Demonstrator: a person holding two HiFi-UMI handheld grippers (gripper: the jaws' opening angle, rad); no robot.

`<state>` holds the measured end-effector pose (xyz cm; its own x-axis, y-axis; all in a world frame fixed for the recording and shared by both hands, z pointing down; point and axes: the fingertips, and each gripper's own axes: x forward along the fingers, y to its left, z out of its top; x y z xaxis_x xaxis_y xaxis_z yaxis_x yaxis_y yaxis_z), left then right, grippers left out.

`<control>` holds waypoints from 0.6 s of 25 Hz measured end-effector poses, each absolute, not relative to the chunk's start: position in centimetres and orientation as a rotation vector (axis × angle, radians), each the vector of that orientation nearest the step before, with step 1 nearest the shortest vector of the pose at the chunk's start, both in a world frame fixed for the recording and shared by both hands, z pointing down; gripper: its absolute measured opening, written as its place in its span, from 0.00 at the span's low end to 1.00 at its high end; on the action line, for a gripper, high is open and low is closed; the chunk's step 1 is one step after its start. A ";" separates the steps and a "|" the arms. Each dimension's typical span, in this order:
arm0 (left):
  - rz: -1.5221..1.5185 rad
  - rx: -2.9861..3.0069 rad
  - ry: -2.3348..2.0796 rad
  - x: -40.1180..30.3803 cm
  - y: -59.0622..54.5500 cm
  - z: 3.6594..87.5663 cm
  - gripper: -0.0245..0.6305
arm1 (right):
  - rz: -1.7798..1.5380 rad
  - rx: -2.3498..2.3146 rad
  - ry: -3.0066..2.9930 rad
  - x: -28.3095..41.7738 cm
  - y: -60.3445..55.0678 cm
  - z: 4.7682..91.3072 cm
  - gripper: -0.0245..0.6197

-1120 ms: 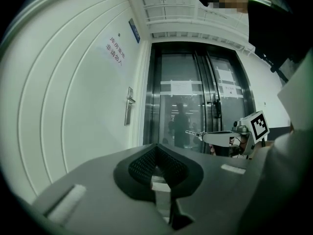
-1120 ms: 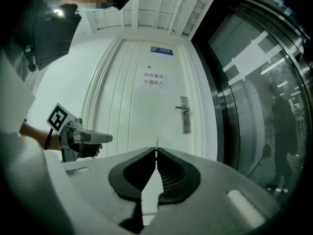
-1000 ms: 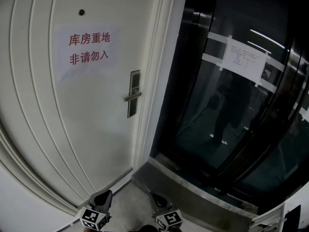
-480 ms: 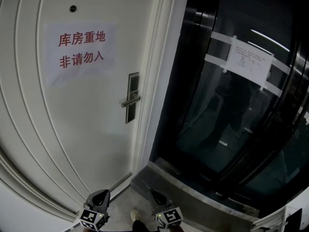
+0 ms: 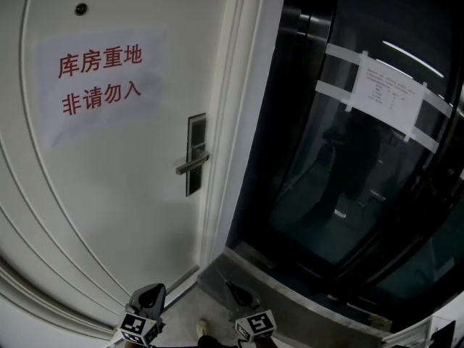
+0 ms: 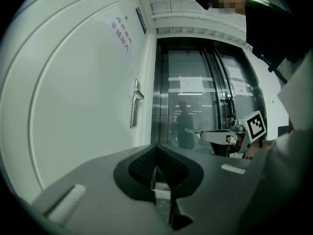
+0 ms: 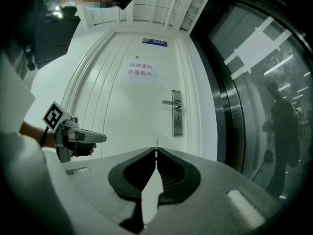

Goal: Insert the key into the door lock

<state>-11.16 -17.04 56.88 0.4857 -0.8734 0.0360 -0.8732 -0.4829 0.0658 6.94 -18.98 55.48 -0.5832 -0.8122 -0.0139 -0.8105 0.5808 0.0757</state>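
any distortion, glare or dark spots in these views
Head view: wide-angle bending curves the white panelled door; the dark glass doors are dim, with light streaks and a reflected figure. Left gripper view: heavy fisheye, black corners, the left claw dark against the bright door. Right gripper view: evenly lit door, the thin metal key in the right claw barely shows.

Dark glass (image 5: 341, 180) fills the head view from twelve round to five o'clock, a taped paper (image 5: 384, 94) at two o'clock, a light streak (image 5: 411, 56) reflected just above it. Grey floor (image 5: 190, 309) sits at six, a white frame (image 5: 233, 122) running up to twelve.
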 end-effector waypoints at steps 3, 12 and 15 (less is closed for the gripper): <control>-0.004 2.641 -1.556 -11.1 -18.8 56.8 0.04 | -0.128 1.434 -2.757 7.2 -20.9 55.2 0.05; -0.001 2.610 -1.575 -11.5 -22.9 56.8 0.04 | -0.218 1.425 -2.717 7.9 -26.4 54.3 0.05; 0.000 2.605 -1.581 -11.5 -24.2 56.8 0.04 | -0.285 1.414 -2.707 8.1 -28.3 54.0 0.05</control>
<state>-11.48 -24.20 56.84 0.4629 -0.8850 0.0493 -0.8850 -0.4584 0.0809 8.10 -28.34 53.96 -0.5727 -0.8195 -0.0203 -0.8058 0.5583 0.1977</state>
